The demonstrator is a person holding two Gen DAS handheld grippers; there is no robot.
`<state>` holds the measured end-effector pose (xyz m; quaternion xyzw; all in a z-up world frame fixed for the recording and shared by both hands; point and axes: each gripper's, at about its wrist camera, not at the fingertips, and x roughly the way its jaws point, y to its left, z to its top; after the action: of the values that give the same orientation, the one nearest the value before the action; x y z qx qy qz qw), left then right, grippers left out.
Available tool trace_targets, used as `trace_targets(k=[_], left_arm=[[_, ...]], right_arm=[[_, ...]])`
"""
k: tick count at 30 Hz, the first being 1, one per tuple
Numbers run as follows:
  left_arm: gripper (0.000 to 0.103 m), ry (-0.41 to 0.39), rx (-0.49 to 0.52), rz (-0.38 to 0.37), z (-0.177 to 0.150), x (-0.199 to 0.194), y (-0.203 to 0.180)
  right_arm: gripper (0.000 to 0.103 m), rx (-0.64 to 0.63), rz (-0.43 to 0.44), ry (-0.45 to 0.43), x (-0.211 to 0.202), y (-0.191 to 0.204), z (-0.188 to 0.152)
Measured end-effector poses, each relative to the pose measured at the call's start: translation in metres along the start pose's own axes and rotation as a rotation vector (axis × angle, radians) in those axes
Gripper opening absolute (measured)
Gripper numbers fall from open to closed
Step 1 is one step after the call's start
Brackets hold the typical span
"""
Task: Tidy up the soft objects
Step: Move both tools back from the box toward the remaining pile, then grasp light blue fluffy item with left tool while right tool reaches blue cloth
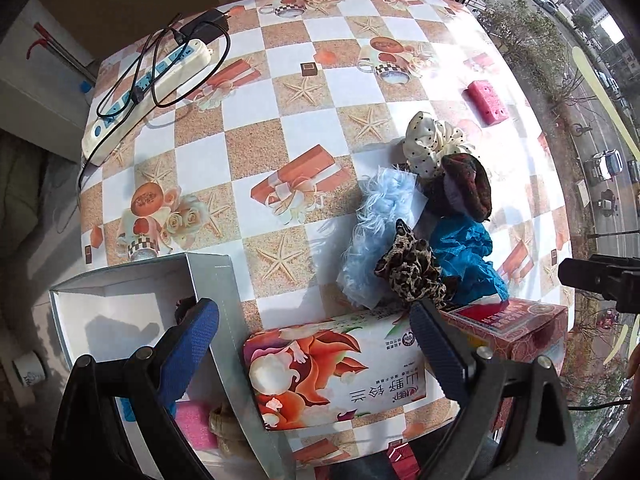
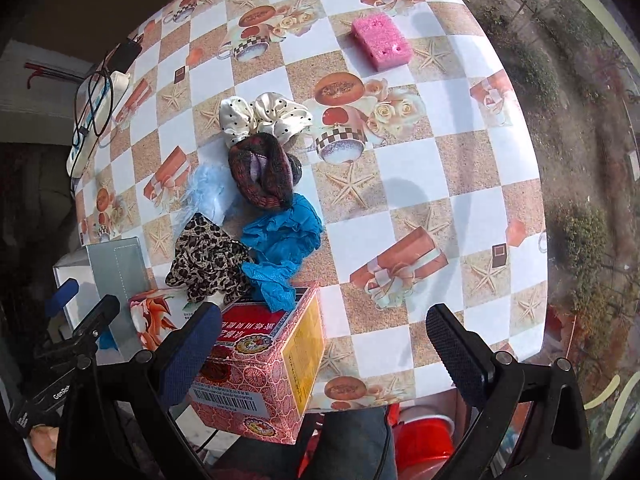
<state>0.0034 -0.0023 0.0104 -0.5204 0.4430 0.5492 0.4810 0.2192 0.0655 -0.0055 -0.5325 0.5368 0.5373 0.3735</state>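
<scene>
On the checkered table [image 1: 280, 128], five scrunchies heaped: cream dotted [image 2: 264, 118], dark red knit [image 2: 262, 174], pale blue furry [image 1: 372, 232], leopard [image 1: 412, 268], blue [image 2: 284, 232]. Left wrist view alone shows inside the white box [image 1: 120, 312] at 8 o'clock: pink sponge [image 1: 194, 424], a tan item, a dark item, all partly hidden. Second pink sponge [image 2: 382, 40] at 12 o'clock. Two cartons: floral [image 1: 332, 368], red [image 2: 260, 368]. Left gripper [image 1: 316, 336] spread, holding nothing; right gripper [image 2: 324, 344] spread, holding nothing.
</scene>
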Motion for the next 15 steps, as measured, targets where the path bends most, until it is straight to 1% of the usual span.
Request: trace_targets(k=[4, 7, 12, 14, 15], left_arm=[[0.098, 0.050, 0.047, 0.016, 0.032, 0.029, -0.016], [0.098, 0.095, 0.087, 0.018, 0.051, 0.055, -0.031], [0.097, 0.181, 0.136, 0.022, 0.065, 0.095, -0.046], [0.097, 0.207, 0.141, 0.039, 0.067, 0.108, -0.047], [0.097, 0.218, 0.140, 0.047, 0.068, 0.114, -0.046]], right_arm=[[0.103, 0.001, 0.016, 0.041, 0.025, -0.008, 0.008], [0.103, -0.008, 0.032, 0.059, 0.044, -0.006, 0.019], [0.103, -0.048, 0.047, 0.099, 0.081, 0.001, 0.041], [0.103, -0.081, 0.034, 0.120, 0.095, 0.005, 0.047], [0.103, -0.103, 0.014, 0.132, 0.102, 0.007, 0.049]])
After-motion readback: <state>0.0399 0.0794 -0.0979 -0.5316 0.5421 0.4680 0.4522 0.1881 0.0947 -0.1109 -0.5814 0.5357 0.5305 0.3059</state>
